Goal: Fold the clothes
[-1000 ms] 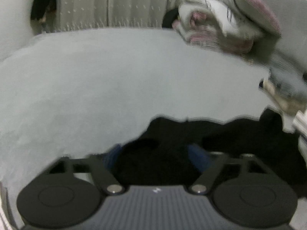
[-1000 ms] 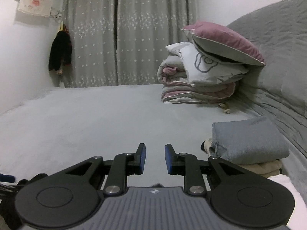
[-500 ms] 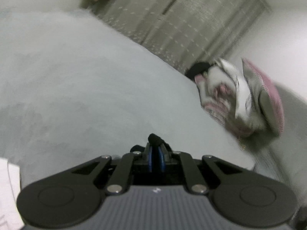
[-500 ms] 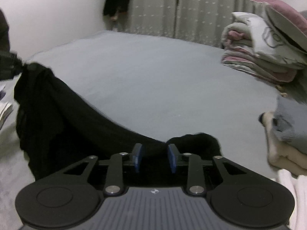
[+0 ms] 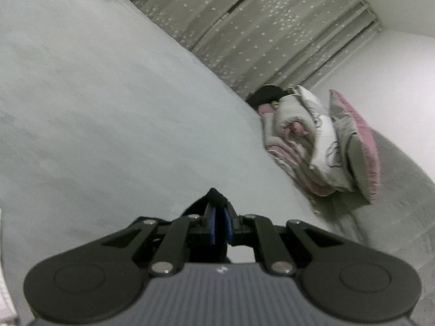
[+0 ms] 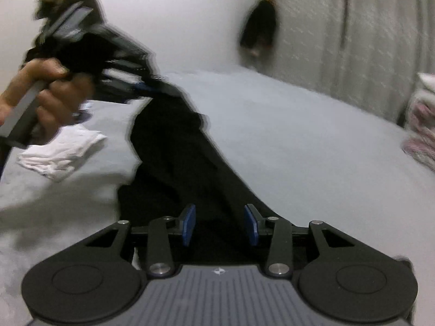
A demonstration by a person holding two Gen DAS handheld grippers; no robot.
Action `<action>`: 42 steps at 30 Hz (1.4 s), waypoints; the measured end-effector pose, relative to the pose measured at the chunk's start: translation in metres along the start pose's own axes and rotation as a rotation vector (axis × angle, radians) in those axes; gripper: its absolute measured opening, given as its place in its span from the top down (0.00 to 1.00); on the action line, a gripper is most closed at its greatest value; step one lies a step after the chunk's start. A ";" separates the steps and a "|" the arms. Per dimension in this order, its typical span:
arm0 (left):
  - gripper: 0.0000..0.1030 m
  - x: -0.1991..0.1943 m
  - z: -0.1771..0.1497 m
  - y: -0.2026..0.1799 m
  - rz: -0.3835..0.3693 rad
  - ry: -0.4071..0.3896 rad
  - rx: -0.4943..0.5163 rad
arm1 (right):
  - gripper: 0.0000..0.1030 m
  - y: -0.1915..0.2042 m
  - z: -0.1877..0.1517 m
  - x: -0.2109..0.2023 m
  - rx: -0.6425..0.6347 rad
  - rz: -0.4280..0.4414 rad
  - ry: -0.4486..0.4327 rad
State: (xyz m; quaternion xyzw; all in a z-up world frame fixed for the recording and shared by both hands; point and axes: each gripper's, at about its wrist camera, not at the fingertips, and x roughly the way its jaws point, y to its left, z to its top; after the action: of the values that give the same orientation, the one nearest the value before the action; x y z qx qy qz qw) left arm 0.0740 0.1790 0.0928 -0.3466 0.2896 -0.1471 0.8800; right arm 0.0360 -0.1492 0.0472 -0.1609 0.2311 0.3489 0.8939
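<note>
A black garment hangs above the grey bed, stretched from upper left down to the lower middle. My left gripper is shut on a bunched edge of the black garment; it also shows in the right wrist view, held up by a hand, blurred. My right gripper is open, its blue pads either side of the garment's lower part, which lies under and between them.
A crumpled white cloth lies on the bed at left. Folded bedding with a pink pillow is stacked by the grey headboard. Grey dotted curtains hang behind. A dark item hangs on the wall.
My left gripper shut on the black garment and lifted it up off the bed. My right gripper swung left over the garment and opened wider.
</note>
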 end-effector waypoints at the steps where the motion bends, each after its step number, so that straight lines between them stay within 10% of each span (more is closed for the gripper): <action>1: 0.93 0.000 -0.001 -0.001 -0.016 0.000 0.002 | 0.63 -0.001 0.002 0.000 0.007 -0.018 -0.009; 5: 0.92 0.000 0.000 -0.003 -0.029 0.001 0.010 | 0.96 -0.005 0.010 -0.002 0.035 -0.091 -0.047; 8: 0.88 0.003 0.003 0.001 0.008 0.002 -0.022 | 0.96 -0.008 0.017 -0.003 0.056 -0.146 -0.075; 11: 0.48 0.004 0.005 0.010 0.043 0.012 -0.072 | 0.96 -0.017 0.025 -0.014 0.091 -0.214 -0.125; 17: 0.43 0.013 -0.001 0.006 0.078 0.045 -0.028 | 0.96 -0.079 0.034 -0.093 0.231 -0.548 -0.319; 33: 0.08 0.053 -0.087 -0.086 0.072 0.255 0.642 | 0.96 -0.155 0.005 -0.146 0.497 -0.749 -0.306; 37: 0.16 0.064 -0.099 -0.090 0.125 0.279 0.701 | 0.96 -0.164 -0.003 -0.134 0.522 -0.784 -0.218; 38: 0.25 0.065 -0.098 -0.090 0.131 0.278 0.689 | 0.96 -0.166 -0.006 -0.131 0.528 -0.792 -0.194; 40: 0.77 0.065 -0.095 -0.090 0.143 0.275 0.665 | 0.95 -0.171 -0.012 -0.119 0.542 -0.769 -0.120; 42: 0.86 0.066 -0.093 -0.089 0.154 0.273 0.641 | 0.92 -0.176 -0.018 -0.109 0.547 -0.707 -0.050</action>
State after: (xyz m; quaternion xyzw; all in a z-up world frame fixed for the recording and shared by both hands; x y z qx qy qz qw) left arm 0.0643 0.0361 0.0731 -0.0074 0.3689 -0.2085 0.9057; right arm 0.0825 -0.3410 0.1120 0.0207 0.2238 -0.0479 0.9732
